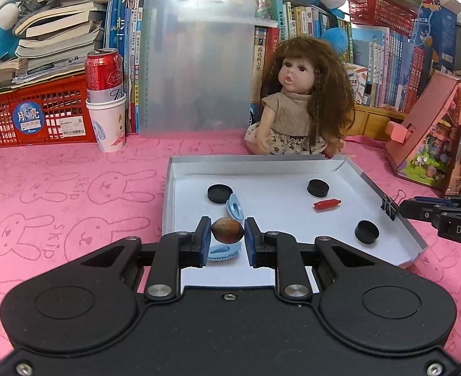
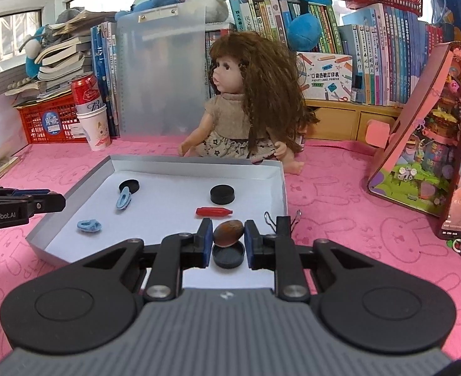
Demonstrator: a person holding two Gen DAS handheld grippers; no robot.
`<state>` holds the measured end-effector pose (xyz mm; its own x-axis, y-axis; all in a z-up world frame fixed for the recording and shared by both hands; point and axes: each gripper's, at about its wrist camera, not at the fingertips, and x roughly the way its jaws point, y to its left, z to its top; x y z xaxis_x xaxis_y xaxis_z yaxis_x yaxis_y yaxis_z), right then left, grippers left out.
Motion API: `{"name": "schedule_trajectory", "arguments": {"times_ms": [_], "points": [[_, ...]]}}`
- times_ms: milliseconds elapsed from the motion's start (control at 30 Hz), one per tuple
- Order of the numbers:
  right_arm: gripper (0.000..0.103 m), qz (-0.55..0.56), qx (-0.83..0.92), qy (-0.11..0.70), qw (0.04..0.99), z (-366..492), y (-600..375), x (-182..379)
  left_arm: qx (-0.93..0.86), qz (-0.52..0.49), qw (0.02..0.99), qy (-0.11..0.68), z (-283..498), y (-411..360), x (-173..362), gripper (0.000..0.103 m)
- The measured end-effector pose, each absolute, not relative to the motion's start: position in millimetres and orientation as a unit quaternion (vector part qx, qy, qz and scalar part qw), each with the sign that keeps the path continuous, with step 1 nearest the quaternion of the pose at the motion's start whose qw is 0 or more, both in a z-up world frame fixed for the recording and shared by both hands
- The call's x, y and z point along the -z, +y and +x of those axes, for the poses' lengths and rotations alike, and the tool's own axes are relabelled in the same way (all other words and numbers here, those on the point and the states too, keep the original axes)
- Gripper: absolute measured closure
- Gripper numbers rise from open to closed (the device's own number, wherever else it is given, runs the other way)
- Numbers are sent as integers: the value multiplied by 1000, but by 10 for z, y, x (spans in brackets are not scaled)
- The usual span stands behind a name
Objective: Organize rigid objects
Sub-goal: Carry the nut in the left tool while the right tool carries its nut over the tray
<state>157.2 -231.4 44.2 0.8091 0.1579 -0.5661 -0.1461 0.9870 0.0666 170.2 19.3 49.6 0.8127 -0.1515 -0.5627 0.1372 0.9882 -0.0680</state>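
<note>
A shallow white box lid (image 1: 384, 185) (image 2: 279, 185) lies on the pink cloth. In it are black caps (image 1: 220, 193) (image 2: 222, 195), pale blue clips (image 1: 235, 207) (image 2: 123, 199) and a red piece (image 1: 326, 204) (image 2: 214, 211). My left gripper (image 1: 228, 235) is shut on a brown oval nut (image 1: 227, 229) above the lid's near left part, over a blue clip (image 1: 222, 252). My right gripper (image 2: 229, 238) is shut on a second brown nut (image 2: 229, 232), just above a black cap (image 2: 228, 255). Each gripper shows at the edge of the other's view (image 1: 424, 214) (image 2: 36, 205).
A doll (image 1: 299, 100) (image 2: 246, 100) sits right behind the lid. A can in a paper cup (image 1: 105, 100), a red crate (image 1: 39, 116) and a clipboard (image 1: 196, 62) stand at the back left. A pink toy house (image 2: 424, 138) stands right. A black binder clip (image 1: 388, 208) grips the lid's right rim.
</note>
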Motion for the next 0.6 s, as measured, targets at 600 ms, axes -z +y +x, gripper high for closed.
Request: {"name": "schedule_trajectory", "arguments": {"times_ms": [600], "points": [[77, 20, -78, 320, 944, 1983, -2311, -357, 69, -25, 943, 325, 2091, 157, -342, 82]]}}
